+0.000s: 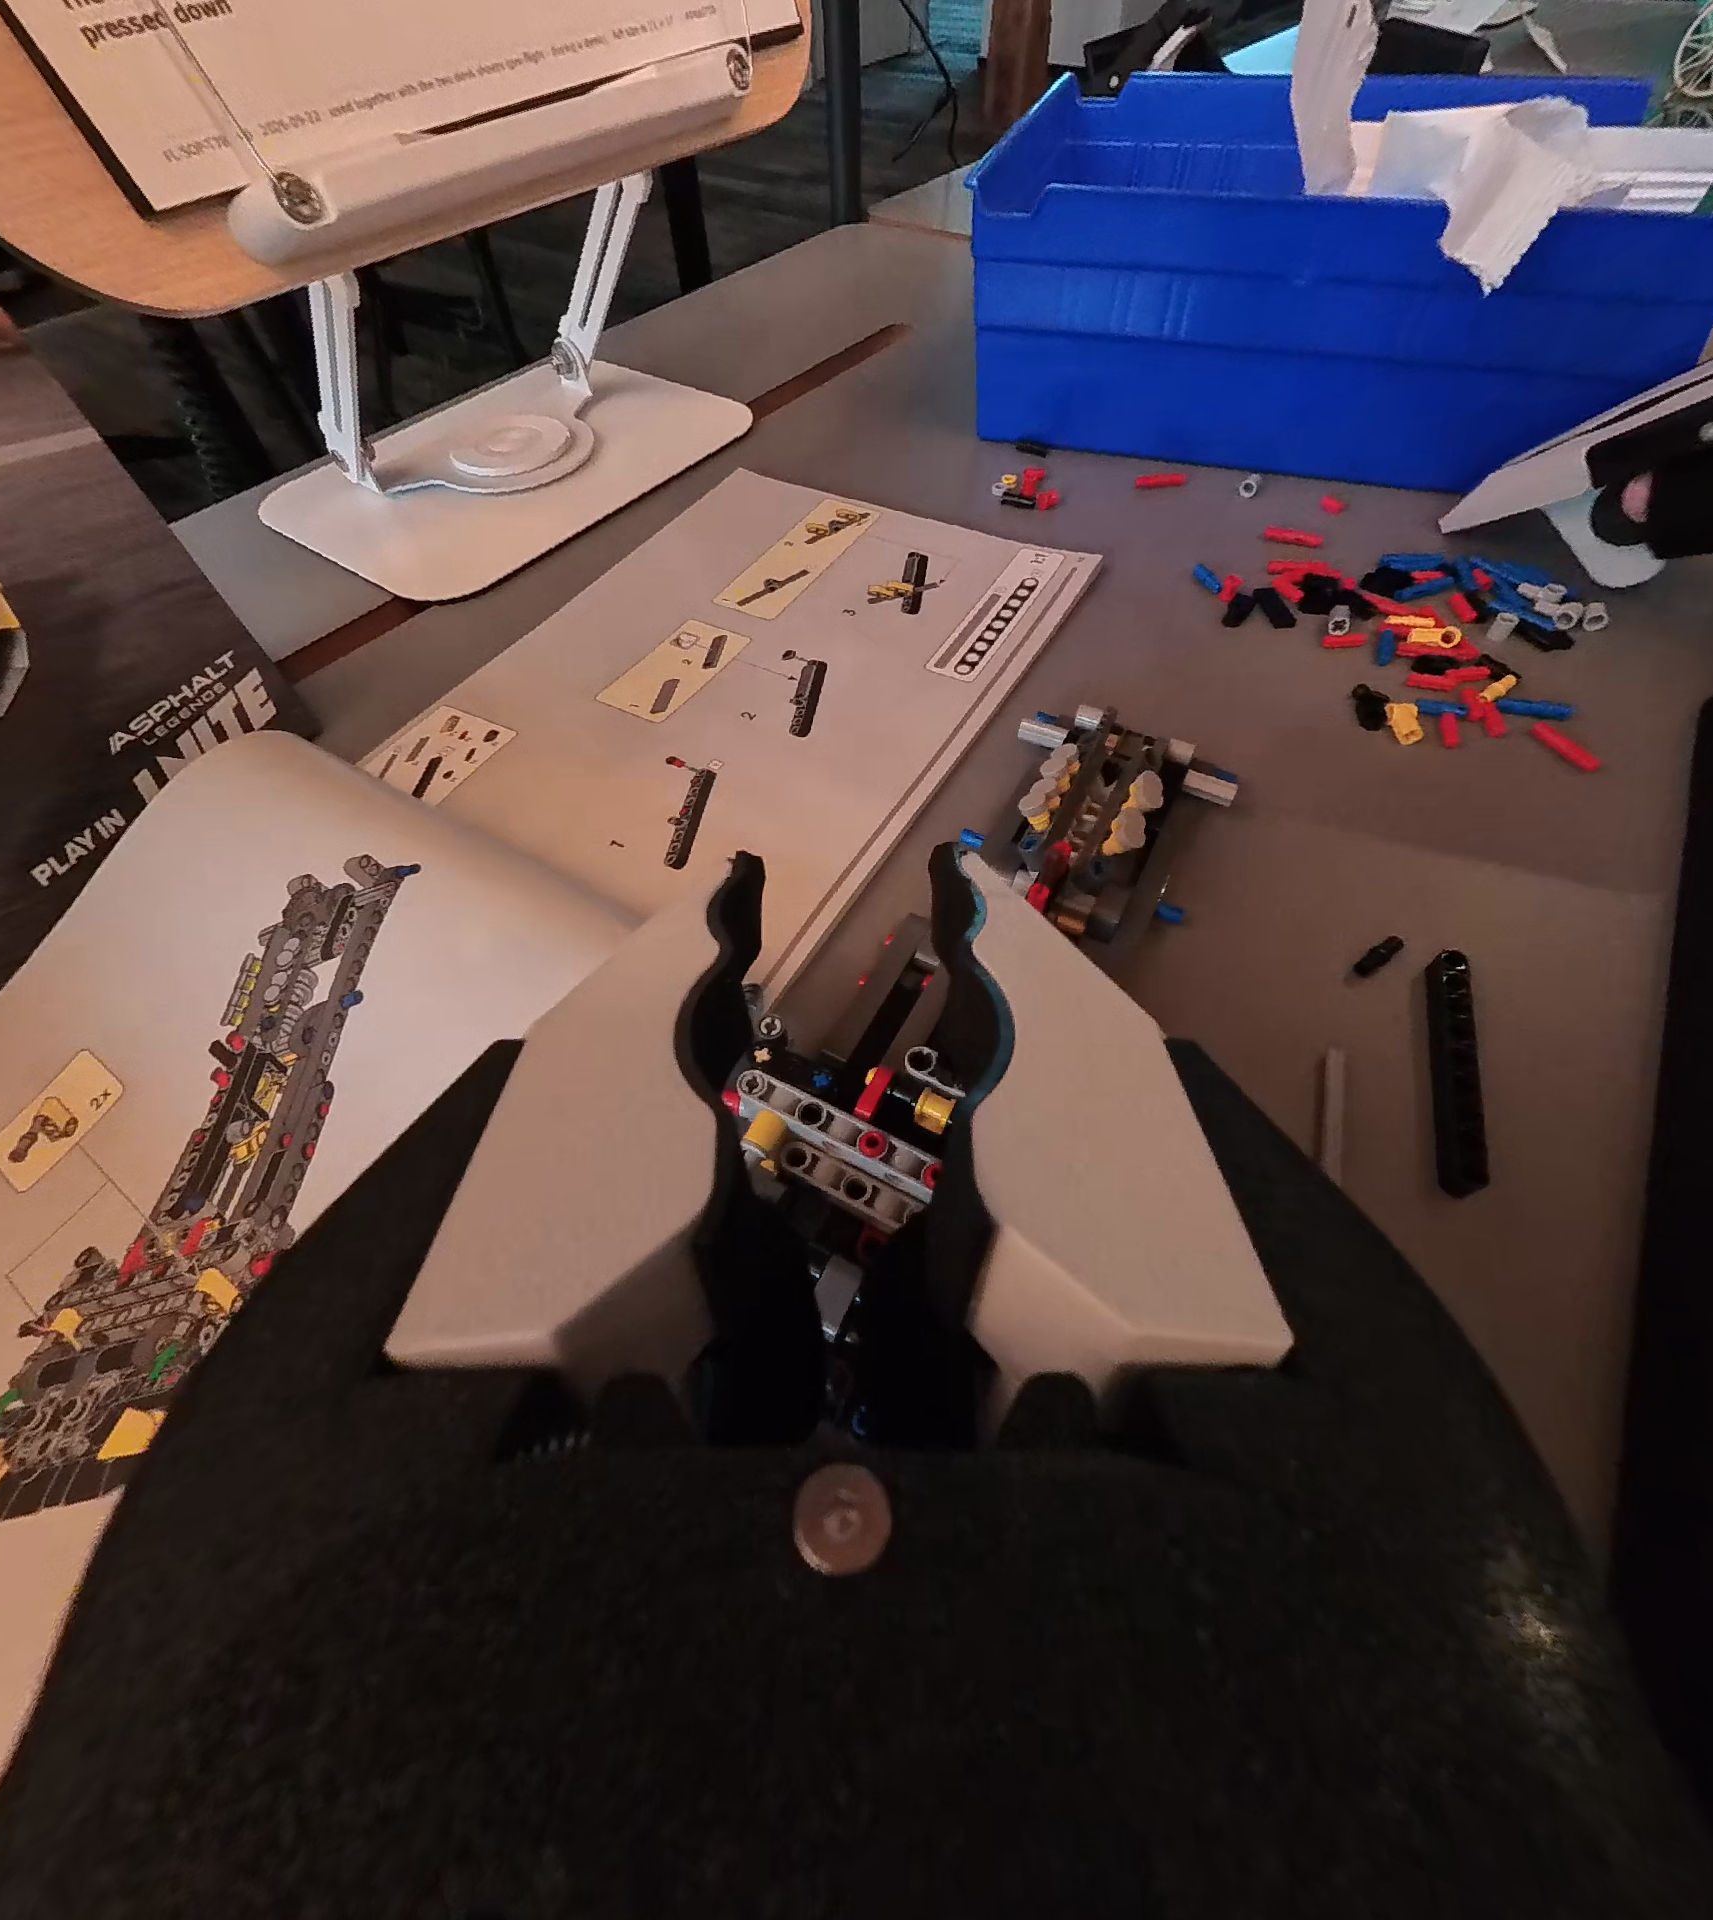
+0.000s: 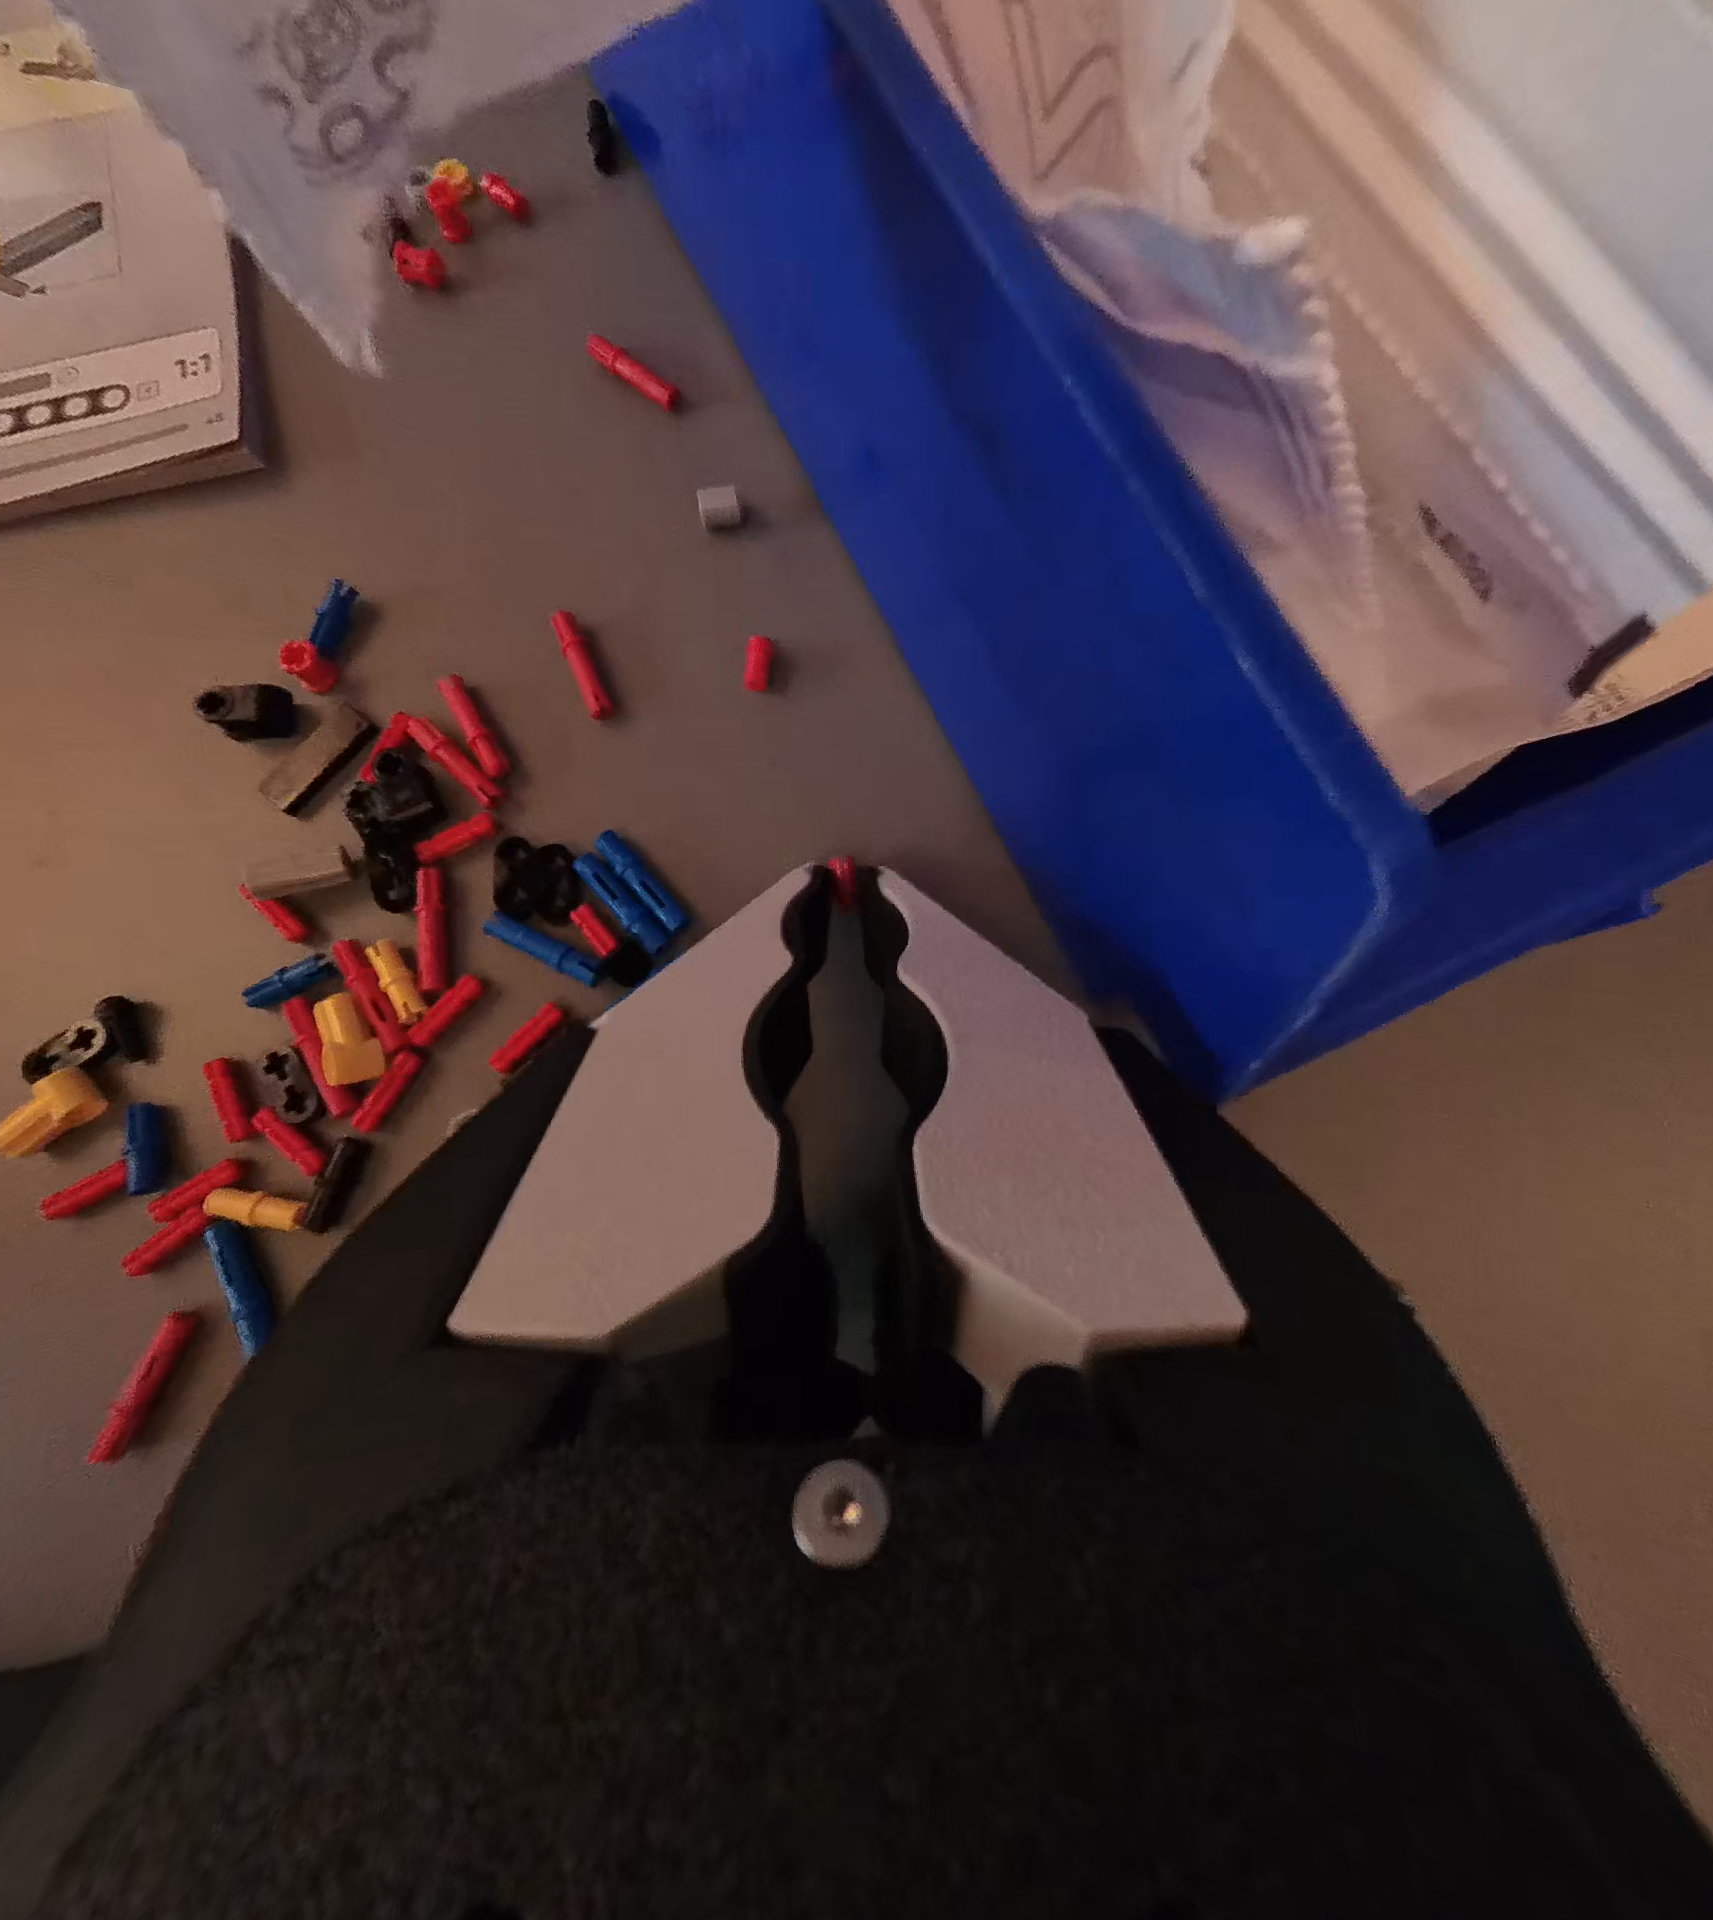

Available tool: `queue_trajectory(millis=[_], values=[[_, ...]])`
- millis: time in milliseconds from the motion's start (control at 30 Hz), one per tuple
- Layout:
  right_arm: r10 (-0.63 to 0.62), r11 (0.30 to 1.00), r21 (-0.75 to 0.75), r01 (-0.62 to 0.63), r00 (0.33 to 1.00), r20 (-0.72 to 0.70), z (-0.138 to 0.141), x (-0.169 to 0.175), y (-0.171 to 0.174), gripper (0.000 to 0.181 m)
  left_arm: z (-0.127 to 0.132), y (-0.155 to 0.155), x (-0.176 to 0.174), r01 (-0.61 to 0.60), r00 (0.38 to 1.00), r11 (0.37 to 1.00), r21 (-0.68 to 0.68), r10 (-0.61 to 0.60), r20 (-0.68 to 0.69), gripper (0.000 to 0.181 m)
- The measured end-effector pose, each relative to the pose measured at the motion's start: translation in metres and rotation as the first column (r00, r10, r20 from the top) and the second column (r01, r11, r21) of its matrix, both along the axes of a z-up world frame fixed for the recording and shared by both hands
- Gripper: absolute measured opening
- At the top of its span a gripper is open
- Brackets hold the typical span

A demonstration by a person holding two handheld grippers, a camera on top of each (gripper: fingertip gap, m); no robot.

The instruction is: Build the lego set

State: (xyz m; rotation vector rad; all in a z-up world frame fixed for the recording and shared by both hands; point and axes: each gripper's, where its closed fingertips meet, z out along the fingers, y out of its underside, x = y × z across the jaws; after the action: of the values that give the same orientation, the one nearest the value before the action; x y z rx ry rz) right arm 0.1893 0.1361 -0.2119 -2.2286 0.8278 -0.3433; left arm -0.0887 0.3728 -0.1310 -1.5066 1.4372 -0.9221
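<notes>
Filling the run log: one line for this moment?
left claw: shut on lego assembly | right claw: shut on red pin | loose pins on table

Count, as seen from both wrist views:

- Grippers: 2, the left gripper [image 1: 847,862] and the right gripper [image 2: 841,873].
- Built lego sub-assemblies: 2. One assembly [image 1: 847,1127] sits between the left fingers; a second assembly [image 1: 1106,821] lies on the table.
- Long black beam [image 1: 1454,1070]: 1.
- Instruction booklet [image 1: 727,665]: 1, open.
- Blue bin [image 1: 1330,343]: 1.
- Book stand [image 1: 509,457]: 1.
- Red pin [image 2: 841,871] at the right tips: 1.
- Loose pins pile [image 2: 384,977]: too many to count; red most numerous, then blue, few yellow.
</notes>
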Motion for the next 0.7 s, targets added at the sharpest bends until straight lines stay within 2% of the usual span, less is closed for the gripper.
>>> queue_trajectory(millis=[67,133,167,233,267,300,367,467,633,700], values=[[0.043,0.998,0.040,-0.043,0.999,0.006,0.013,-0.010,0.010,0.005,0.001,0.000,0.000,0.000,1.000,1.000,-0.004,0.000,0.004,0.030],[0.269,0.959,0.087,-0.270,0.963,0.026,0.032,-0.052,0.042,0.005,0.001,0.000,0.000,0.000,1.000,1.000,-0.004,0.000,0.006,0.030],[0.421,0.903,0.076,-0.422,0.907,0.025,0.036,-0.084,0.058,0.005,0.001,0.000,0.001,0.000,1.000,1.000,-0.004,0.000,0.006,0.030],[0.680,0.731,0.024,-0.682,0.731,0.049,0.037,-0.150,0.074,0.005,0.001,-0.001,0.001,0.002,1.000,1.000,-0.006,-0.002,0.003,0.030],[0.751,0.659,-0.011,-0.752,0.658,0.050,0.033,-0.175,0.077,0.005,0.001,-0.001,0.001,0.003,1.000,1.000,-0.004,-0.003,0.003,0.030],[0.790,0.613,-0.041,-0.789,0.611,0.043,0.028,-0.192,0.079,0.005,0.001,-0.001,0.001,0.003,1.000,1.000,0.000,-0.003,0.004,0.030],[0.833,0.552,-0.060,-0.832,0.553,-0.015,0.014,-0.215,0.082,0.005,0.002,-0.002,0.000,0.001,1.000,1.000,0.007,-0.002,0.006,0.030],[0.830,0.543,-0.055,-0.838,0.545,-0.120,0.000,-0.223,0.081,0.005,0.005,-0.001,-0.003,-0.005,1.000,1.000,0.022,0.005,0.011,0.030],[0.816,0.563,-0.073,-0.823,0.567,-0.109,-0.001,-0.220,0.081,0.006,0.009,0.000,-0.005,-0.008,1.000,1.000,0.013,0.008,0.025,0.030],[0.789,0.604,-0.062,-0.795,0.607,-0.094,0.002,-0.211,0.082,0.019,0.010,-0.002,-0.004,-0.003,1.000,1.000,0.016,0.002,0.025,0.030]])
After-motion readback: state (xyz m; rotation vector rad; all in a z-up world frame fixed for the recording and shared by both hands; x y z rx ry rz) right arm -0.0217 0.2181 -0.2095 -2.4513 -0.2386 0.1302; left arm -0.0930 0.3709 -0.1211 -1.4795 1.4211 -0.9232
